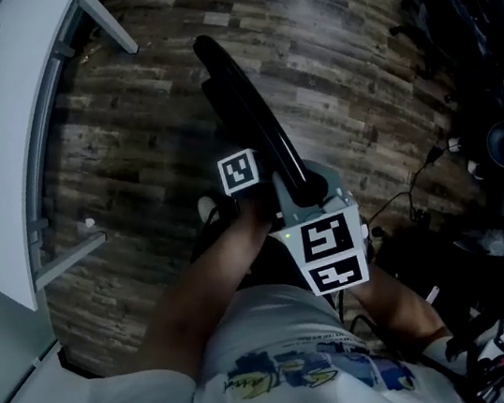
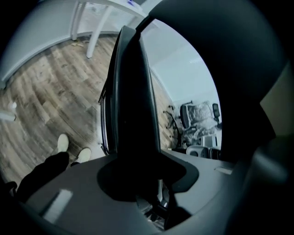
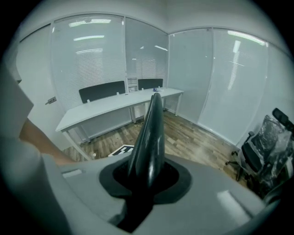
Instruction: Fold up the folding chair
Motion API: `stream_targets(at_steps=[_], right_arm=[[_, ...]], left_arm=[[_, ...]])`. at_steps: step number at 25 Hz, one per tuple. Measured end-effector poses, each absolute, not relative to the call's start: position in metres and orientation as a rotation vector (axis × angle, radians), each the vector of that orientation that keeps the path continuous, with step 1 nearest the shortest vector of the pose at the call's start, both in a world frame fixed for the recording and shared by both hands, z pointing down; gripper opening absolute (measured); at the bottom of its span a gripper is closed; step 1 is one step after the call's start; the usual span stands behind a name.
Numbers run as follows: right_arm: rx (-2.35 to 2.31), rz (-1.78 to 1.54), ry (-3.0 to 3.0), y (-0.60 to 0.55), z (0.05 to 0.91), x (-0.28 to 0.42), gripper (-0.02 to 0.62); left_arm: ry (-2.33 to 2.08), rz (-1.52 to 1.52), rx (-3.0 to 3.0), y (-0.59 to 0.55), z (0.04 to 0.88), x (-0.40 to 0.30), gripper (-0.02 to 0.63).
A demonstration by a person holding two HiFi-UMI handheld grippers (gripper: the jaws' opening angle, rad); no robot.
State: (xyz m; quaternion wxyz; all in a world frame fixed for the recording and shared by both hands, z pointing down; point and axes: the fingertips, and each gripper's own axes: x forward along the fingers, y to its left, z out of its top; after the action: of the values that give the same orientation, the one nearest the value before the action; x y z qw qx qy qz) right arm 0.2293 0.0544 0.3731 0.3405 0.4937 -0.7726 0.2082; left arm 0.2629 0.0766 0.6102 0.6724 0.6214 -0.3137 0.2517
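Evidently a late stage. We saw the folding chair (image 1: 253, 115) as one thin black slab, edge-on, slanting out over the wood floor (image 1: 140, 90) ahead of the person's legs. Seat and back looked closed flat together.

The left gripper (image 2: 142, 176) was clamped on the black panel, with a chrome frame tube (image 2: 104, 119) just beside the panel. The right gripper (image 3: 144, 181) was likewise clamped on a thin black edge of the chair.

We judged the collapse itself done and the carrying or setting-aside in hand. Next move, by our estimate: keep both grips firm so the slab cannot swing open, then lower it or lean it somewhere stable.

Views compared:
- Only the head view showed the two grippers close together on the chair's near end, marker cubes (image 1: 239, 171) facing up.
- Only the left gripper view showed the person's pale shoes (image 2: 62, 142) on the floor, and the frame tube.
- Only the right gripper view showed the glass walls (image 3: 216, 78). It also showed the long white surface (image 3: 119, 108) well apart from the chair, and a wrapped office chair (image 3: 266, 147).
- No view showed whether the chair's far end touched the floor.
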Motion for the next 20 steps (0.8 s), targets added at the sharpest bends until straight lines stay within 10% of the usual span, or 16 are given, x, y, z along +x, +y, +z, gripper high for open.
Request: stream_targets(at_steps=[20], right_arm=[[0.505,0.263,-2.262,-0.023,0.369,-0.035,0.066]], left_arm=[[-1.107,0.041,1.041,-0.019,0.604,0.004,0.129]])
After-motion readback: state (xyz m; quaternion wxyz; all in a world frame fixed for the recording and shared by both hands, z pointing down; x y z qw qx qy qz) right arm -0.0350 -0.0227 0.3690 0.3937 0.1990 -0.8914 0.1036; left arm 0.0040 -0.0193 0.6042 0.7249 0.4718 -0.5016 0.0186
